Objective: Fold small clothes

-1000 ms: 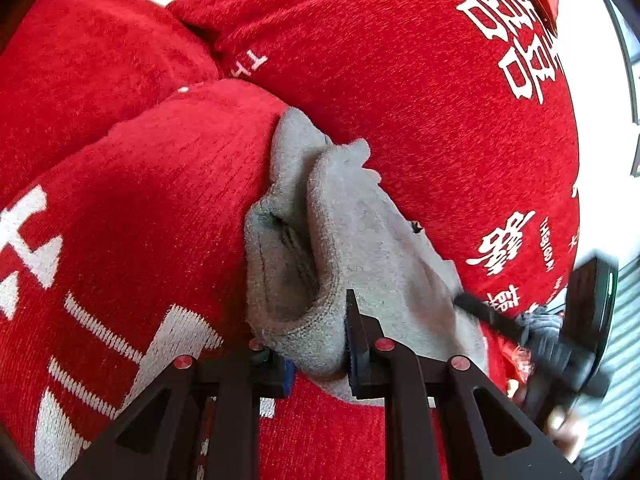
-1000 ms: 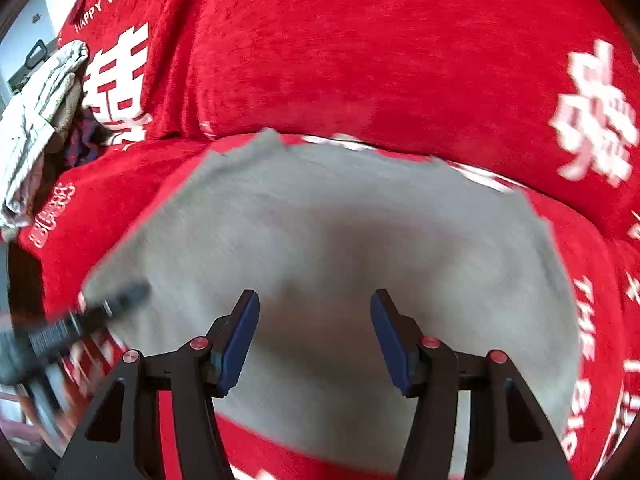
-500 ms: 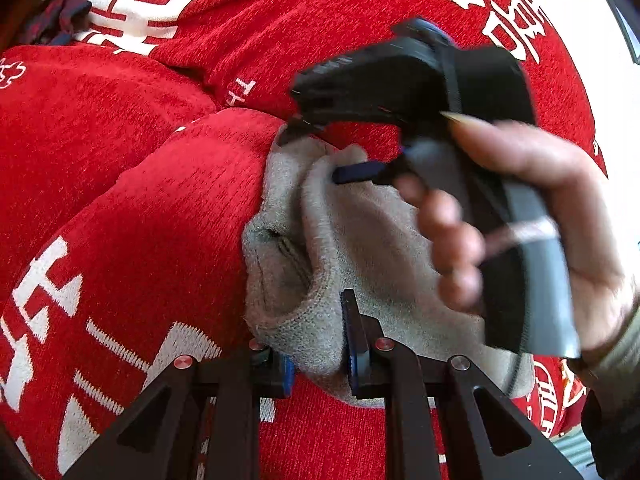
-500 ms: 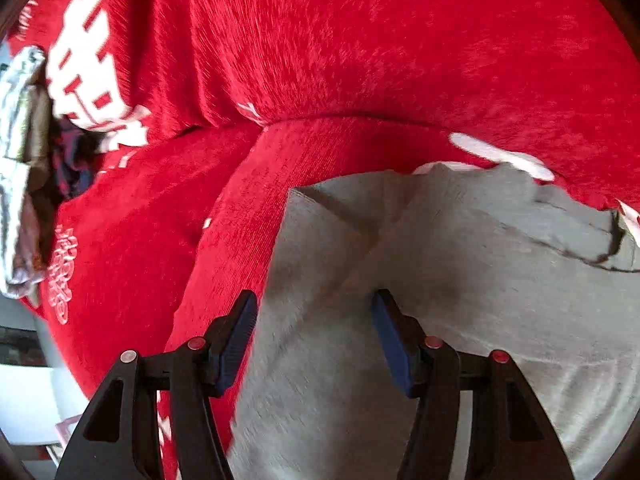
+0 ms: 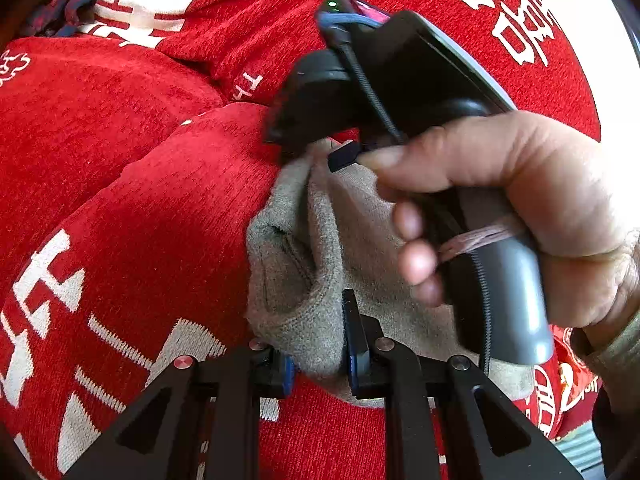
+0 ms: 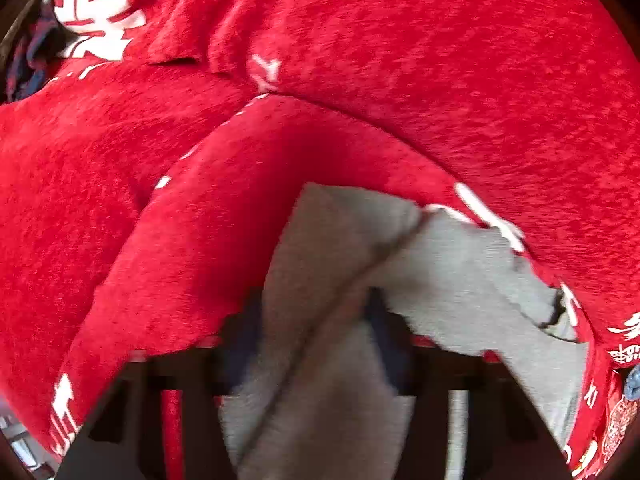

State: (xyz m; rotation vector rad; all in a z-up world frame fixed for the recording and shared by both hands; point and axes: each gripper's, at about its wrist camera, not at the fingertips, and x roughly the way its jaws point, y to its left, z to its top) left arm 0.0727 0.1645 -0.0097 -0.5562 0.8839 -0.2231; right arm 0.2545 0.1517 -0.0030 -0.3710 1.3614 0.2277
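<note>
A small grey knitted garment (image 5: 360,240) lies on a red sofa cover (image 5: 140,220) printed with white characters. My left gripper (image 5: 316,344) is shut on the garment's near bunched edge. A hand (image 5: 500,184) holds my right gripper (image 5: 316,150) at the garment's far corner, pointing steeply down. In the right wrist view the picture is blurred. There the grey garment (image 6: 460,280) rises in a ridge between the fingers of my right gripper (image 6: 312,332). Its jaws are closing, and the cloth fills the gap from pad to pad.
The red cover (image 6: 400,60) runs over a seat cushion and a backrest, with a crease between them just behind the garment. A dark patterned piece of clothing (image 5: 68,8) lies at the far left by the sofa's edge (image 6: 28,64).
The right gripper swung in from the right over the garment and came down on its far corner, where the cloth now bunches between its fingers. The left gripper kept its hold.
</note>
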